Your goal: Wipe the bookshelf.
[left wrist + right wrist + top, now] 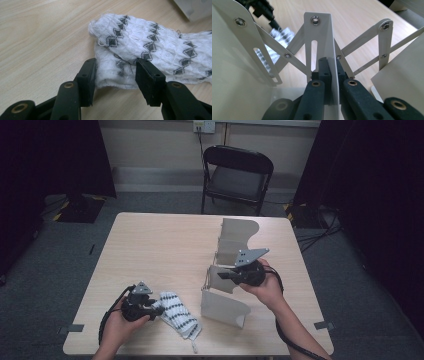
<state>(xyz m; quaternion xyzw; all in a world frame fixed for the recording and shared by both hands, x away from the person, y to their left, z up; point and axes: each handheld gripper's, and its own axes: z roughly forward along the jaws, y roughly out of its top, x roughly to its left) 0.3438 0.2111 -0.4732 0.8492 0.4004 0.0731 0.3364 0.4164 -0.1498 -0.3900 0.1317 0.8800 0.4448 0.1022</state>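
A white knitted cloth [178, 314] with dark diamond rows lies folded near the table's front edge. My left gripper [159, 309] rests at its left end. In the left gripper view the left gripper [115, 72] stands open: one jaw sits at the edge of the cloth [150, 42], the other over it, and the fabric is not bunched. A beige expanding file rack [226, 306] with scissor links stands right of centre. My right gripper [221, 276] reaches into it from the right. The right gripper [331, 63] is shut on the rack's thin middle divider [320, 37].
The wooden table [155, 245] has open surface on its left and far side. A black folding chair [237, 175] stands beyond the far edge. The rack's outer panels [234, 75] rise close on both sides of my right gripper. Dark curtains flank the room.
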